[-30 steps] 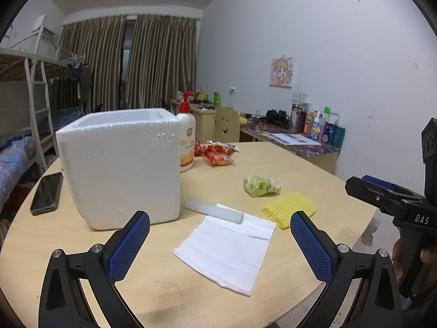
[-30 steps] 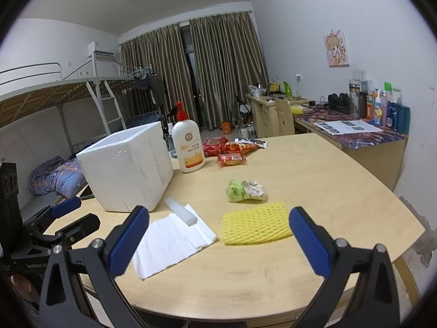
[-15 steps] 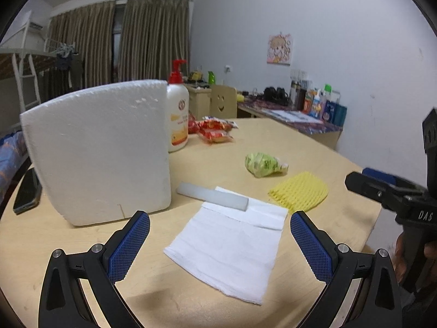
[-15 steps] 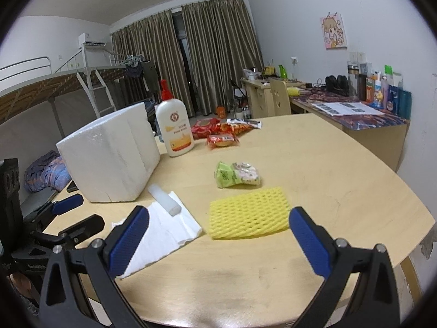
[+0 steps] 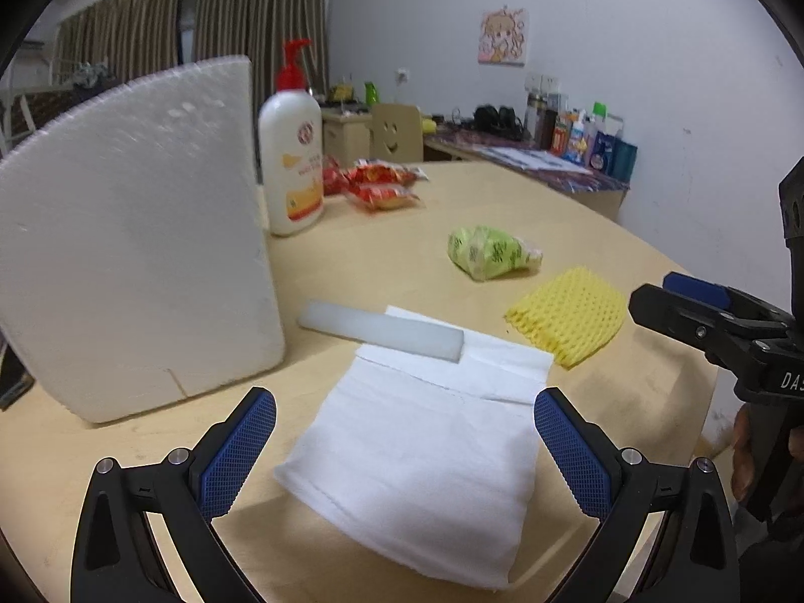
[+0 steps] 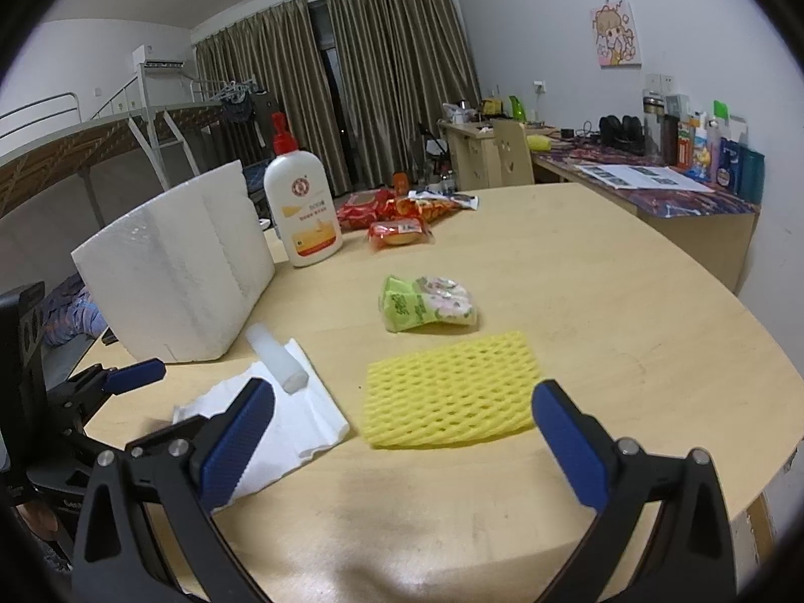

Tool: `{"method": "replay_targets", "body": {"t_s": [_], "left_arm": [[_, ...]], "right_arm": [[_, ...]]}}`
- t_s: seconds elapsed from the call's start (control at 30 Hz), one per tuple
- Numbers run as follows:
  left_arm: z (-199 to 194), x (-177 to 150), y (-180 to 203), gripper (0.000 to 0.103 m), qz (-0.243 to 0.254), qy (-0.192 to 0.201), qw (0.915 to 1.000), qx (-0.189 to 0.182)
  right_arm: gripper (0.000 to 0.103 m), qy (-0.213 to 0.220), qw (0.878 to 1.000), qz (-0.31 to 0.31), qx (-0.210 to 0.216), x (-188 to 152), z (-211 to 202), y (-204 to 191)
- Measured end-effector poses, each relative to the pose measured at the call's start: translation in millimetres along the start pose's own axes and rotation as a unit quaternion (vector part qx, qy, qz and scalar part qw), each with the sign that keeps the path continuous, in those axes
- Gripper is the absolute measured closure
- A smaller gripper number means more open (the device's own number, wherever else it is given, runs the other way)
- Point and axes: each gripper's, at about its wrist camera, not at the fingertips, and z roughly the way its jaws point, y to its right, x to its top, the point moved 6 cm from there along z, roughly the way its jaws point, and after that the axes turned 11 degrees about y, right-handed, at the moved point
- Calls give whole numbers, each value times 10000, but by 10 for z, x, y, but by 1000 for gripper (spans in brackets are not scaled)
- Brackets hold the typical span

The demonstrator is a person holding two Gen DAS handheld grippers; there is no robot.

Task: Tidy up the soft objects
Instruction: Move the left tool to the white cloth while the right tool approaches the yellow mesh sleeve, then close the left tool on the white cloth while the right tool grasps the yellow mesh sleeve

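A white folded tissue (image 5: 427, 457) lies on the wooden table, with a white foam stick (image 5: 382, 330) across its far edge. My left gripper (image 5: 404, 452) is open and empty, low over the tissue's near part. A yellow foam net (image 6: 449, 392) lies right of the tissue (image 6: 286, 422). My right gripper (image 6: 402, 444) is open and empty, just in front of the net. A green snack pack (image 6: 427, 301) lies beyond the net. The white foam box (image 5: 130, 271) stands at the left. The net (image 5: 570, 319) also shows in the left wrist view.
A lotion bottle with a red pump (image 6: 301, 206) stands behind the box. Red snack packets (image 6: 397, 211) lie at the table's far side. A phone (image 5: 12, 387) lies left of the box. The table's curved edge (image 6: 743, 492) runs at the right. A cluttered desk (image 6: 678, 186) stands along the wall.
Both grippers have moved forward and down towards the table. The tissue now fills the space between my left fingers, and the yellow net sits closer to my right fingers.
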Motion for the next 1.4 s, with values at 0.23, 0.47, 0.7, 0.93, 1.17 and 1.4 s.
{"method": "replay_targets", "body": {"t_s": [0.23, 0.47, 0.7, 0.93, 1.17, 1.4], "left_arm": [[85, -63, 49, 0, 91, -269, 9995, -131], [155, -117, 42, 0, 64, -573, 9982, -170], [263, -186, 29, 0, 44, -937, 9955, -117], [306, -234, 58, 0, 161, -1155, 9932, -33], [338, -250, 90, 3, 339, -1238, 9917, 100], [293, -216, 89, 37, 327, -1059, 9938, 81]], "right_arm": [[0, -75, 10000, 43, -42, -26, 82, 61], [0, -110, 9999, 42, -5, -24, 128, 81], [0, -156, 9999, 50, 18, -31, 184, 119], [0, -274, 9996, -61, -78, -51, 239, 170], [0, -424, 9987, -188, -226, -82, 291, 242], [0, -579, 9973, -293, -340, -98, 351, 288]]}}
